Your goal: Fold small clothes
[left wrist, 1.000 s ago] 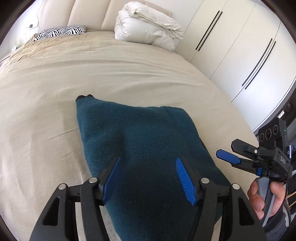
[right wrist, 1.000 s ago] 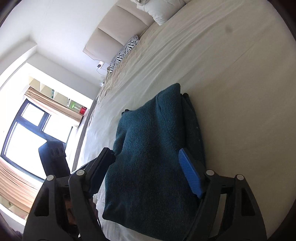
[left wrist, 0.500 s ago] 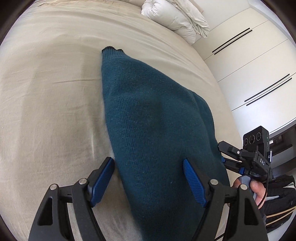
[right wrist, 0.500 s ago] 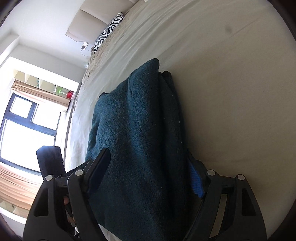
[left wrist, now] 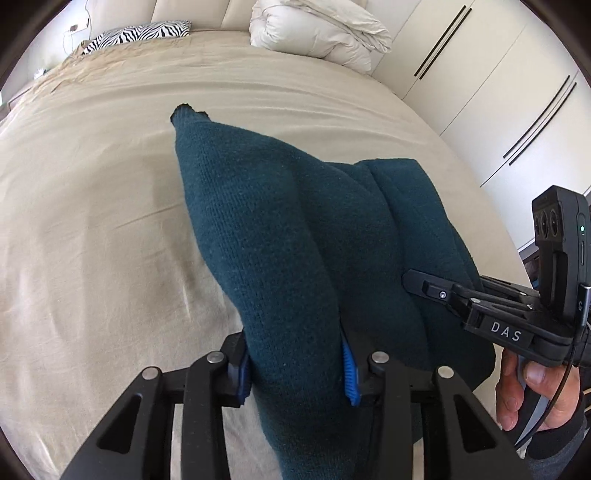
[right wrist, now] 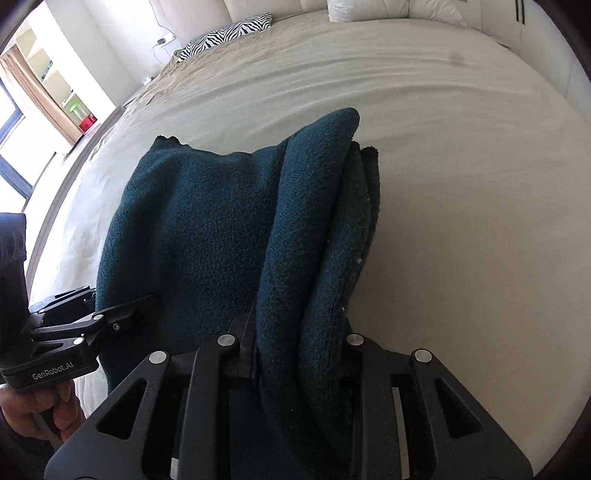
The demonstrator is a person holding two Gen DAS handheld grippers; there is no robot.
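Note:
A dark teal knitted sweater (left wrist: 295, 236), folded into several layers, lies on the beige bed (left wrist: 92, 221). My left gripper (left wrist: 295, 373) is shut on the sweater's near left edge, bunching the cloth between its blue pads. My right gripper (right wrist: 301, 350) is shut on the near right edge of the sweater (right wrist: 221, 221), where the stacked folds (right wrist: 332, 206) stand on edge. The right gripper also shows in the left wrist view (left wrist: 436, 291) at the right; the left gripper shows in the right wrist view (right wrist: 122, 314) at the left.
A white folded duvet (left wrist: 317, 33) and a zebra-striped pillow (left wrist: 140, 33) lie at the head of the bed. White wardrobe doors (left wrist: 517, 92) stand to the right. A window and shelves (right wrist: 44, 92) are on the left side of the room.
Both grippers were open over the sweater's near edge; now both have closed on it. The cloth is pinched and raised into ridges at each grip.

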